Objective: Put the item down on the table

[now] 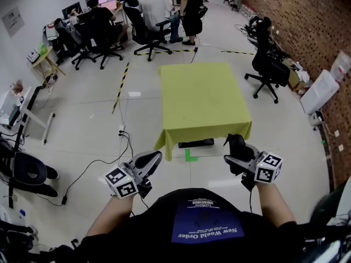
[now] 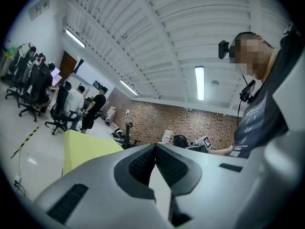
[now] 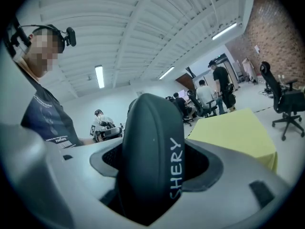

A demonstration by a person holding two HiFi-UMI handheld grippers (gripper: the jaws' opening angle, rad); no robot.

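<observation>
A dark oval case with white lettering on its edge stands upright between the jaws of my right gripper, which is shut on it. In the head view the case shows as a black shape in the right gripper, held in the air short of the table. The table has a yellow-green cloth and a bare top. My left gripper is held at the same height on the left. Its ribbed pads meet with nothing between them.
Several people sit or stand at desks with black office chairs beyond the table. Another black chair stands at the right by the brick wall. A cable and power strip lie left of the table. Green tape marks the floor near it.
</observation>
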